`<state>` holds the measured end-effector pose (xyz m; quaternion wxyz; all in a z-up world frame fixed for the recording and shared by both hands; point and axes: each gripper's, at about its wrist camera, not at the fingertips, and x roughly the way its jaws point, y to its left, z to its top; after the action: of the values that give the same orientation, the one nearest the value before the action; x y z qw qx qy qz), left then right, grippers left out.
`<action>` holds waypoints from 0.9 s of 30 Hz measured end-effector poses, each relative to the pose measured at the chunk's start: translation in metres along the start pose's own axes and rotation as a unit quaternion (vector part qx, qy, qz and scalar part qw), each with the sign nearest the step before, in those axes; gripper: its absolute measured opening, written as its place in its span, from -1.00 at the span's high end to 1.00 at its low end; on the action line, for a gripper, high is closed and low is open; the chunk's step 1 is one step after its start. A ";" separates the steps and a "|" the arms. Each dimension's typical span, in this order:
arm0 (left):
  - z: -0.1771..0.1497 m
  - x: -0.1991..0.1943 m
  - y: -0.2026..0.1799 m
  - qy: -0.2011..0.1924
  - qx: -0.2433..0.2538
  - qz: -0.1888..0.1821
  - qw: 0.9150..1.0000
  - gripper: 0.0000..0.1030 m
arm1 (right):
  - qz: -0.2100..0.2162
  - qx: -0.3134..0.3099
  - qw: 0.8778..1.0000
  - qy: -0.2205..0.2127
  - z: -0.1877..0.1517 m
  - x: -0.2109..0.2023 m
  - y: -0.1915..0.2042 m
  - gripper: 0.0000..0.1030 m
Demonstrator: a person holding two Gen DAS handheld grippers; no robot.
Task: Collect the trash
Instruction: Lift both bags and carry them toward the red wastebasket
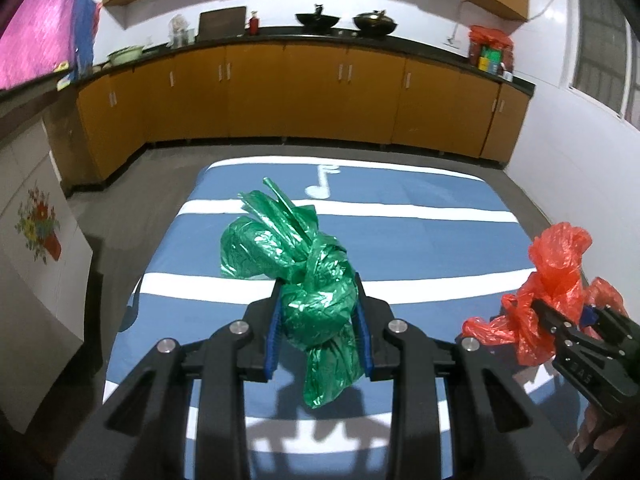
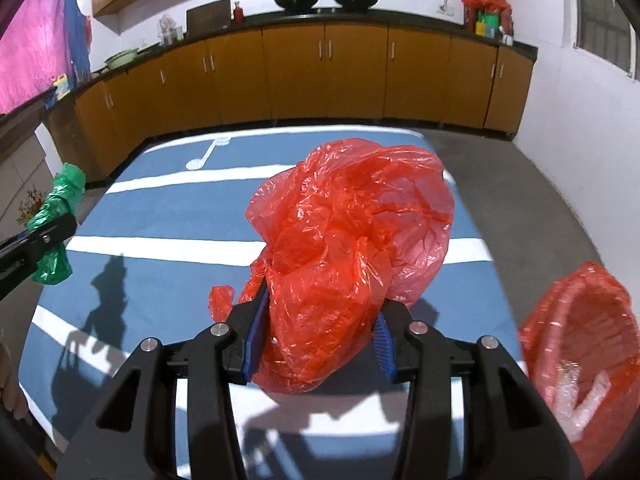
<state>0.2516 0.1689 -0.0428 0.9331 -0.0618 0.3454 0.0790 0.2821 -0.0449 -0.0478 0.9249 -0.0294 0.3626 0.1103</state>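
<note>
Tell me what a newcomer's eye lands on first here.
Two bright crumpled plastic bags: the green bag clamped in the left gripper, and the red bag clamped in the right gripper, both over the blue-and-white striped table. Next, the red-lined basket at the table's right edge.

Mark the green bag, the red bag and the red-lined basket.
green bag (image 1: 316, 308): left wrist view, on its knotted middle.
red bag (image 2: 344, 264): right wrist view, on its crumpled front.
red-lined basket (image 2: 580, 320): right wrist view, on its inner wall.
</note>
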 end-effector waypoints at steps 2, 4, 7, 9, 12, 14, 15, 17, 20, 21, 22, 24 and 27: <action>0.000 -0.006 -0.009 -0.003 0.006 -0.003 1.000 0.41 | -0.005 -0.001 1.000 -0.010 0.000 -0.010 -0.004 0.11; 0.000 -0.011 -0.016 -0.005 0.010 -0.005 1.000 0.41 | -0.008 0.001 1.000 -0.017 0.001 -0.019 -0.008 0.11; -0.002 -0.017 -0.026 -0.006 0.017 -0.009 1.000 0.41 | -0.013 0.003 1.000 -0.025 0.000 -0.029 -0.014 0.11; -0.003 -0.021 -0.033 -0.006 0.022 -0.012 1.000 0.41 | -0.018 0.005 0.999 -0.029 -0.001 -0.034 -0.017 0.11; -0.004 -0.025 -0.042 -0.005 0.028 -0.016 0.999 0.41 | -0.024 0.012 0.999 -0.033 -0.004 -0.042 -0.026 0.11; -0.004 -0.028 -0.047 -0.005 0.031 -0.020 0.999 0.41 | -0.025 0.019 0.999 -0.035 -0.007 -0.046 -0.031 0.11; -0.004 -0.029 -0.050 -0.006 0.033 -0.021 0.999 0.41 | -0.027 0.022 0.999 -0.035 -0.008 -0.047 -0.034 0.11; -0.005 -0.031 -0.056 -0.006 0.038 -0.024 0.999 0.41 | -0.029 0.027 0.999 -0.037 -0.014 -0.055 -0.040 0.11; -0.006 -0.033 -0.062 -0.007 0.045 -0.029 0.999 0.41 | -0.034 0.034 0.998 -0.038 -0.018 -0.059 -0.048 0.11; -0.006 -0.034 -0.064 -0.007 0.047 -0.030 0.998 0.41 | -0.035 0.036 0.998 -0.039 -0.021 -0.062 -0.052 0.11; -0.006 -0.035 -0.068 -0.007 0.049 -0.032 0.998 0.41 | -0.037 0.038 0.998 -0.040 -0.022 -0.064 -0.055 0.11; -0.007 -0.035 -0.075 -0.006 0.054 -0.036 0.998 0.41 | -0.040 0.042 0.998 -0.040 -0.025 -0.067 -0.061 0.11; -0.008 -0.036 -0.088 -0.005 0.062 -0.046 0.997 0.41 | -0.047 0.049 0.997 -0.041 -0.030 -0.073 -0.072 0.11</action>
<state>0.2363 0.0780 -0.0198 0.9395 -0.0189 0.3417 0.0149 0.2267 -0.1326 -0.0225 0.9436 0.0037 0.3274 0.0496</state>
